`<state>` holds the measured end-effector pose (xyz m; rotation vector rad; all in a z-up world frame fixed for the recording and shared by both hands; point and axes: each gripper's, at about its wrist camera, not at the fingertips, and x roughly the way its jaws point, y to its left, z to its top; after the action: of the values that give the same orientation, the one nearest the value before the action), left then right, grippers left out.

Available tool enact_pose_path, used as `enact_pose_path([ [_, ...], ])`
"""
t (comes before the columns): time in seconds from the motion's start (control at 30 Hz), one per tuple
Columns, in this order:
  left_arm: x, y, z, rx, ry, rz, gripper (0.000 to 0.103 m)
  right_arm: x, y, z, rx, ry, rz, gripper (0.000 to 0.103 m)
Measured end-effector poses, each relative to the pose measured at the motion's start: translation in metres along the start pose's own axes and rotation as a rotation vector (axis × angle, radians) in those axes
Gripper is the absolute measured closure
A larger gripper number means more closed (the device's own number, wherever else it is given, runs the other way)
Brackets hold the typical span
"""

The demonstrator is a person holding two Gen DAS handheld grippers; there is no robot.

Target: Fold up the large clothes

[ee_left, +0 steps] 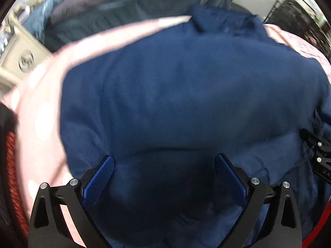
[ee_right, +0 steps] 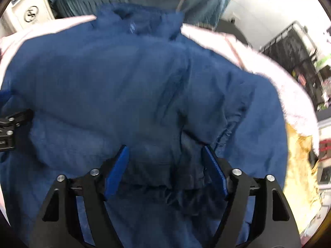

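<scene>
A large dark blue shirt (ee_left: pixel 175 95) lies spread on a pink dotted cover (ee_left: pixel 39 111), collar at the far end. It also fills the right wrist view (ee_right: pixel 124 82). My left gripper (ee_left: pixel 164 161) is open just above the shirt's near part, its blue pads wide apart with nothing between them. My right gripper (ee_right: pixel 165 153) is open too, its pads standing either side of a bunched, darker fold of the shirt near the hem. The right gripper's body shows at the right edge of the left wrist view (ee_left: pixel 318 155).
A teal and grey bedding pile (ee_left: pixel 115 10) lies beyond the pink cover. A beige cabinet (ee_left: pixel 18 49) stands at far left, a black wire rack (ee_right: pixel 293 47) at far right. A yellow cloth (ee_right: pixel 300 171) lies at the right edge.
</scene>
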<state>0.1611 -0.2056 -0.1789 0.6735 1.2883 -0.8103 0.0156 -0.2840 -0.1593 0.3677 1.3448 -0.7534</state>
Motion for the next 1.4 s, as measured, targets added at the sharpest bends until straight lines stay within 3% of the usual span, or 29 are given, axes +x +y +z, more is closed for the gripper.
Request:
enact_pose_path([
  [0.17, 0.023, 0.015, 0.008, -0.068, 0.027, -0.076, 0.005, 0.029, -0.001, 0.008, 0.003, 0.052, 0.009, 0.025],
  [0.33, 0.031, 0.011, 0.014, -0.081, 0.020, -0.033, 0.004, 0.049, -0.002, 0.023, 0.033, 0.085, 0.000, 0.018],
  [0.57, 0.034, 0.014, 0.011, -0.066, 0.002, -0.040, 0.004, 0.057, -0.005, 0.032, 0.029, 0.094, 0.014, 0.015],
  [0.73, 0.029, 0.018, 0.005, -0.063, -0.008, -0.047, 0.004, 0.049, -0.003, 0.022, 0.033, 0.062, 0.016, 0.015],
  [0.8, 0.020, 0.019, 0.004, -0.064, -0.016, -0.040, 0.005, 0.027, -0.007, 0.003, 0.049, 0.051, 0.020, 0.016],
  [0.9, 0.004, 0.020, -0.008, -0.079, -0.036, -0.012, 0.006, -0.010, -0.013, -0.010, 0.102, -0.044, 0.059, 0.016],
  [1.03, -0.031, 0.027, -0.043, -0.095, -0.125, -0.003, 0.006, -0.044, -0.016, -0.040, 0.104, -0.101, 0.064, 0.016],
  [1.17, -0.048, 0.028, -0.093, -0.060, -0.146, 0.021, 0.006, -0.057, -0.024, -0.085, 0.096, -0.071, 0.074, 0.016],
  [1.3, -0.056, 0.020, -0.145, 0.003, -0.111, 0.056, 0.006, -0.058, -0.033, -0.127, 0.118, -0.020, 0.096, 0.016],
  [1.4, -0.059, 0.028, -0.186, -0.011, -0.086, 0.053, 0.006, -0.056, -0.037, -0.154, 0.154, 0.026, 0.125, 0.016],
])
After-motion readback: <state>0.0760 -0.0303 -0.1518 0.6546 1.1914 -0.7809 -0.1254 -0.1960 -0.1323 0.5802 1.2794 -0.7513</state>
